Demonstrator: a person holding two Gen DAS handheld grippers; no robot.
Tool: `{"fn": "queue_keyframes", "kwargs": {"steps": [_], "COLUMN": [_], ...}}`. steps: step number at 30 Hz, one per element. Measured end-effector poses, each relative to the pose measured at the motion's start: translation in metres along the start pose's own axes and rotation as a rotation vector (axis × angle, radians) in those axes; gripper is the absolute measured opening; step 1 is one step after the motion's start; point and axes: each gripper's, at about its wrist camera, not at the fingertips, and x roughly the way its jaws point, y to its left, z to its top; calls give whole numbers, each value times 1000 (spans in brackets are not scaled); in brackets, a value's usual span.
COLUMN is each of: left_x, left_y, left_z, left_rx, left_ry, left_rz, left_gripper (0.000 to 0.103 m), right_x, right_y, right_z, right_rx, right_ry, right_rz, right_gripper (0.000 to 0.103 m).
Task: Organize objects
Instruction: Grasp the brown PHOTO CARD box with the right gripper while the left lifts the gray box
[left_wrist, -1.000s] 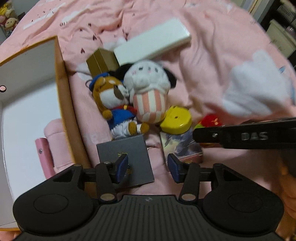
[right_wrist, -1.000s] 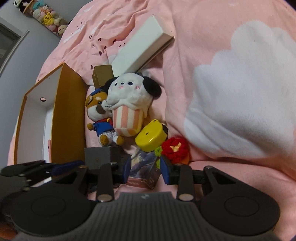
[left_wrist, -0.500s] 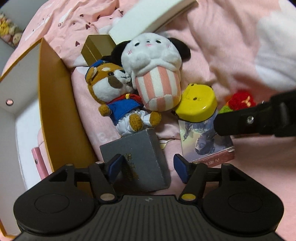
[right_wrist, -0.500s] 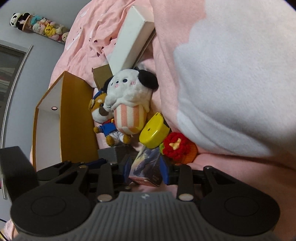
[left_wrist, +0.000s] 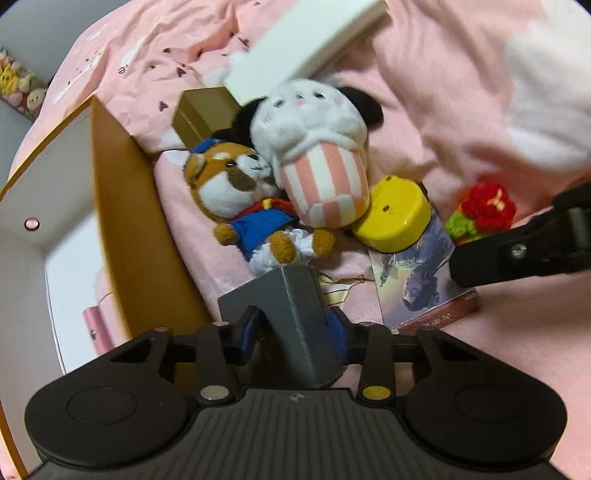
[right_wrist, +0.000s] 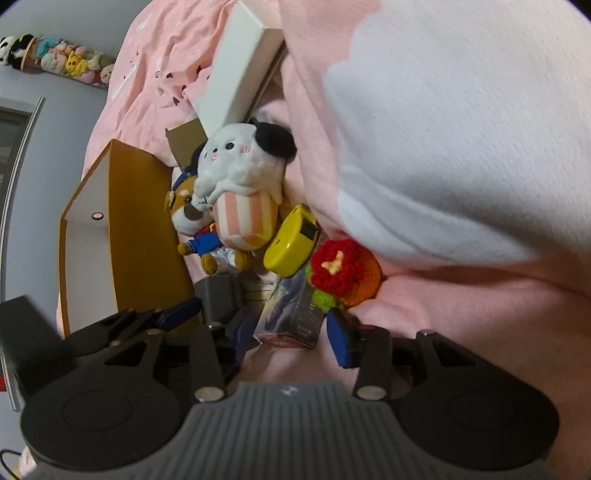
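The left gripper (left_wrist: 293, 332) clamps its blue pads on a grey box (left_wrist: 291, 314), matte and tilted, just beside the orange bin (left_wrist: 125, 221). The right gripper (right_wrist: 291, 339) straddles a glossy printed box (right_wrist: 291, 314); whether its pads touch it I cannot tell. Crowding close behind (all on the pink quilt (left_wrist: 424, 110)) lie a fox plush (left_wrist: 240, 199), a striped plush (left_wrist: 317, 155), a round yellow case (left_wrist: 395, 218) leaning on the printed box, and a crocheted red flower (right_wrist: 340, 262). A long white box (right_wrist: 240, 70) slants beyond.
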Motion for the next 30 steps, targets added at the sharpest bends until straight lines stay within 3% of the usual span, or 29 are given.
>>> {"fn": "queue_keyframes", "kwargs": {"steps": [7, 11, 18, 21, 24, 30], "left_x": [-30, -45, -45, -34, -23, -16], "left_y": [19, 36, 42, 44, 40, 20], "left_z": [-4, -4, -11, -12, -10, 1], "left_rx": [-74, -142, -217, -254, -258, -132], "left_ry": [-66, -96, -81, -61, -27, 21], "left_rz": [-85, -191, -333, -367, -365, -316], "left_gripper": [32, 29, 29, 29, 29, 35], "right_x": [32, 50, 45, 28, 20, 23], "right_y": [-10, -11, -10, 3, 15, 16], "right_z": [13, 23, 23, 15, 10, 13], "right_rx": [86, 110, 113, 24, -46, -52], "right_ry": [107, 134, 101, 53, 26, 21], "right_rz": [13, -10, 18, 4, -18, -18], "right_gripper": [46, 45, 31, 30, 30, 30]}}
